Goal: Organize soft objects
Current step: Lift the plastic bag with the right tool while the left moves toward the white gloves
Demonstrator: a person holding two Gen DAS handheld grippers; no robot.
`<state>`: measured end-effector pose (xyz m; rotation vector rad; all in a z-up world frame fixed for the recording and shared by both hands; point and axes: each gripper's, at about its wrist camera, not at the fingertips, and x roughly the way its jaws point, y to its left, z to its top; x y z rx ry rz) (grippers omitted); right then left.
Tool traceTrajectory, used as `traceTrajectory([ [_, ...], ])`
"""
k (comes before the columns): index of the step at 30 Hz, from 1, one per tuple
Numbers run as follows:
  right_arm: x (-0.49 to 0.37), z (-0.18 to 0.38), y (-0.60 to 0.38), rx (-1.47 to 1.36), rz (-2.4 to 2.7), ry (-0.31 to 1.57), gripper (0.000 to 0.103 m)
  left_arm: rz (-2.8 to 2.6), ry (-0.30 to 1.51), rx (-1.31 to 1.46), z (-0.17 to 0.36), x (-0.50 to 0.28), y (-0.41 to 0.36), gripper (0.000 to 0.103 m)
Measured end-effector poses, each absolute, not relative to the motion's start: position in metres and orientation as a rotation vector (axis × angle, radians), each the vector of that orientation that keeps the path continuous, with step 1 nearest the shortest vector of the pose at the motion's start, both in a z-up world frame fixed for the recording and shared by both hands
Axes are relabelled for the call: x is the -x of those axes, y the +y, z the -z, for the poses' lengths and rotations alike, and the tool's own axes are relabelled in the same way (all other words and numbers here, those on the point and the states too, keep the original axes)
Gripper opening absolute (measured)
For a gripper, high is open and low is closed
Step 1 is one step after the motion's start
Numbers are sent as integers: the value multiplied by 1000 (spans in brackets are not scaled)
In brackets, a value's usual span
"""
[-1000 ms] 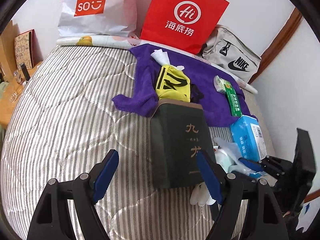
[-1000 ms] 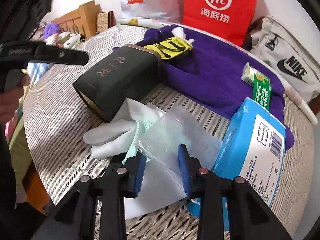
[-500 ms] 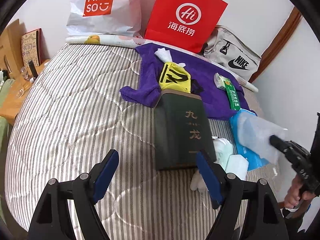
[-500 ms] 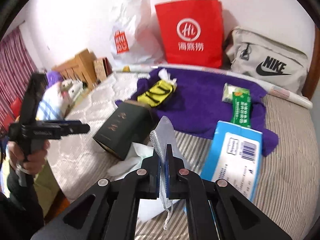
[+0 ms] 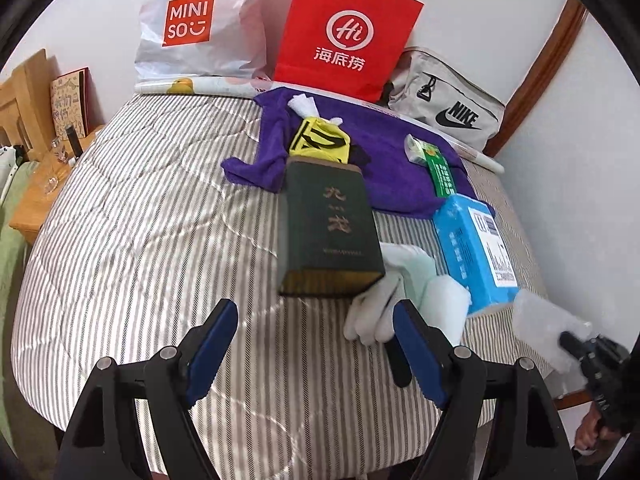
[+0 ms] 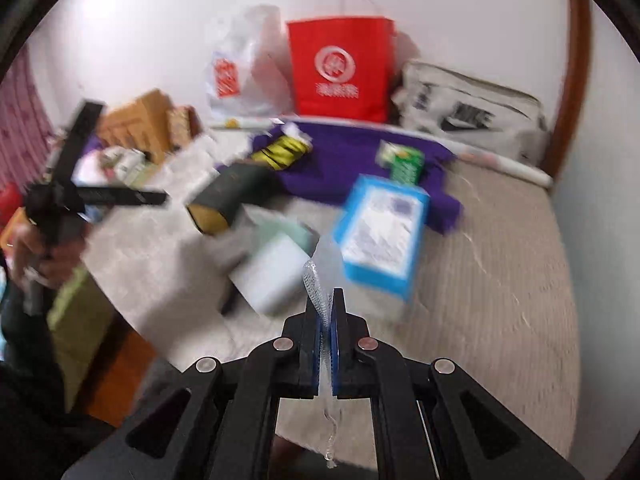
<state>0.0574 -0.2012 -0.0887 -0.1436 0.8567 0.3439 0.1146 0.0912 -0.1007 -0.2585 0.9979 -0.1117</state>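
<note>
Between the right gripper's (image 6: pixel 327 332) pressed pads, a thin mesh pouch (image 6: pixel 316 284) is pinched.
Ahead of the spread, empty left gripper (image 5: pixel 316 344), a white glove (image 5: pixel 374 308) is left on the bed (image 5: pixel 140 240) for collecting.

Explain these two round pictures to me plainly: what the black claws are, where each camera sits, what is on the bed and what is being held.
There is no robot here. A person holds a hand-operated claw in each hand, and each claw carries a wide-angle camera that looks forward along its two fingers, hence the round pictures.

In the left camera's picture the left gripper is open and empty above the striped mattress. On the mattress lie a dark green box, white gloves, a blue packet, and a purple towel bearing a yellow pouch and a green packet. Shopping bags and a grey bag stand against the wall.

In the right camera's blurred picture the right gripper is shut on a thin mesh bag. That bag also shows at the right edge of the left picture.
</note>
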Motion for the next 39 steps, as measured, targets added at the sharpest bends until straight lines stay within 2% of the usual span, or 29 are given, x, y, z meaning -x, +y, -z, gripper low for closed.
traceTrajectory([
  [9, -67, 164, -198, 119, -347, 977, 5, 101, 1043, 260, 120, -110, 83, 78],
  [10, -68, 168, -198, 102, -357, 987, 7, 107, 1045, 265, 121, -110, 84, 78],
  [11, -68, 171, -198, 85, -365, 999, 11, 111, 1046, 268, 122, -111, 84, 78],
  [13, -66, 174, -199, 67, -367, 1005, 41, 118, 1049, 269, 123, -112, 84, 78],
  [15, -62, 173, -201, 65, -346, 970, 56, 118, 1053, 267, 126, -113, 83, 78],
  [17, -60, 170, -204, 66, -316, 938, 61, 124, 1062, 264, 130, -114, 81, 78],
  [19, -61, 168, -208, 70, -294, 916, 73, 129, 1075, 266, 135, -115, 79, 78],
  [21, -64, 170, -211, 73, -275, 902, 78, 134, 1086, 264, 139, -115, 76, 78],
  [35, -97, 195, -215, 21, -286, 925, 78, 201, 1099, 237, 148, -124, 59, 78],
  [38, -97, 194, -213, 33, -296, 912, 64, 238, 1089, 221, 148, -123, 49, 78],
  [39, -97, 195, -212, 42, -301, 909, 56, 249, 1086, 215, 148, -124, 46, 78],
])
